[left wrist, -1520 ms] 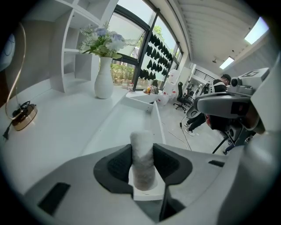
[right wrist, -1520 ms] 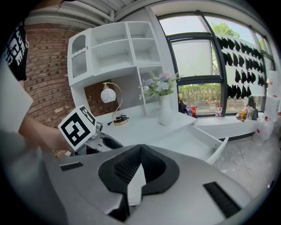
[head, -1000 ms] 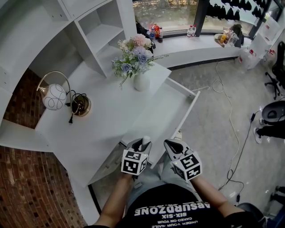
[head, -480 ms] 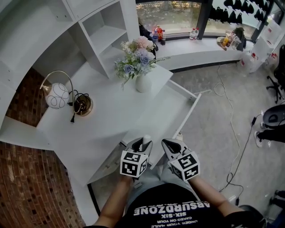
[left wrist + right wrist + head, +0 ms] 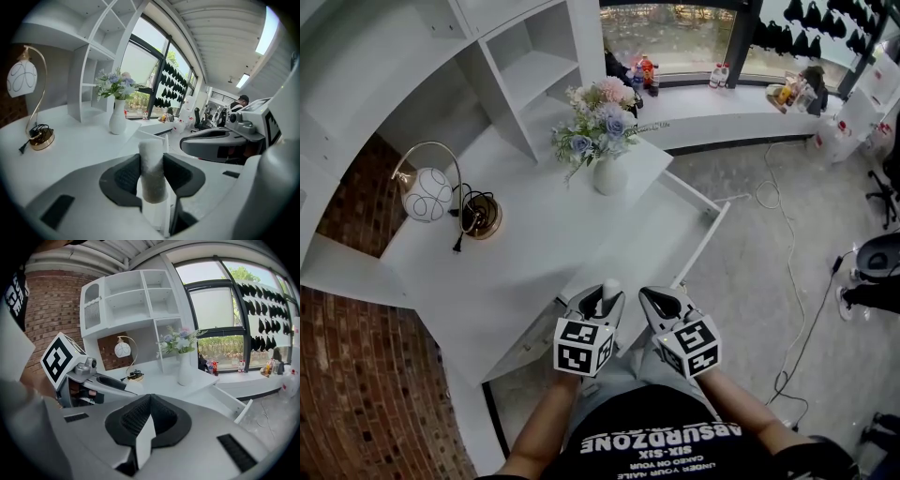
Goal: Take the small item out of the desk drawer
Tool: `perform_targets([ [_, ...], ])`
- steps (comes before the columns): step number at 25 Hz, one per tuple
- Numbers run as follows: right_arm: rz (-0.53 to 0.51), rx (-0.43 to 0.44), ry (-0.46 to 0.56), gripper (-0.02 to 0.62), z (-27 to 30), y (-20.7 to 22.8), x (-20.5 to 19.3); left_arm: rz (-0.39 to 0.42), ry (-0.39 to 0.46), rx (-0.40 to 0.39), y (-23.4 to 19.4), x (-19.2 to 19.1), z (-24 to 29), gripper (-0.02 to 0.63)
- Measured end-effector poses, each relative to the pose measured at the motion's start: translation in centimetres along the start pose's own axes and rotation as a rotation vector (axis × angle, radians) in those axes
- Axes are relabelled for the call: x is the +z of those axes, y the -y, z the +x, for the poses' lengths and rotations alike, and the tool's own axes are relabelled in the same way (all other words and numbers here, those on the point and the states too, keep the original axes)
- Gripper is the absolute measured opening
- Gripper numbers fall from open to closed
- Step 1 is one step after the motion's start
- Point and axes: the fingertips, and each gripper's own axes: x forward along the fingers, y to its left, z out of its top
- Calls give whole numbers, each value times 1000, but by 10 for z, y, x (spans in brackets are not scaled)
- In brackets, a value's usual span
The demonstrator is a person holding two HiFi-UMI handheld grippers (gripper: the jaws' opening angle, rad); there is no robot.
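Left fingers (image 5: pixel 123 177) are part-open and clamped on the small white cylinder (image 5: pixel 152 164). Pads press both its sides. It stands upright between them, top poking above the pads, lower end just below them. Right fingers (image 5: pixel 131 420) are closed tip to tip with nothing between them.

Scene, big to small:
- White shelf unit (image 5: pixel 516 66) at the back of the desk, open compartments.
- White desk (image 5: pixel 534 253), curved edge, brick wall to its left.
- Drawer (image 5: pixel 705 239) pulled out on the desk's right side, interior white.
- Left gripper (image 5: pixel 602 298) and right gripper (image 5: pixel 661 302) side by side and close together, at the near end of the drawer.
- Vase of flowers (image 5: pixel 607 173) on the desktop, just beside the drawer's far end.
- Lamp (image 5: pixel 428 194) with round white shade, brass base (image 5: pixel 483 217), on the desk's left, well apart from the grippers.
- Cylinder in the head view: white tip showing between the left jaws, over the drawer's near corner.
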Motion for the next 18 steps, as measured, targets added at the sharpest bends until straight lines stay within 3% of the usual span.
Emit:
perform_targets([
  [18, -1, 2, 20, -3, 2, -8, 15, 0, 104, 36, -2, 28, -21, 147],
])
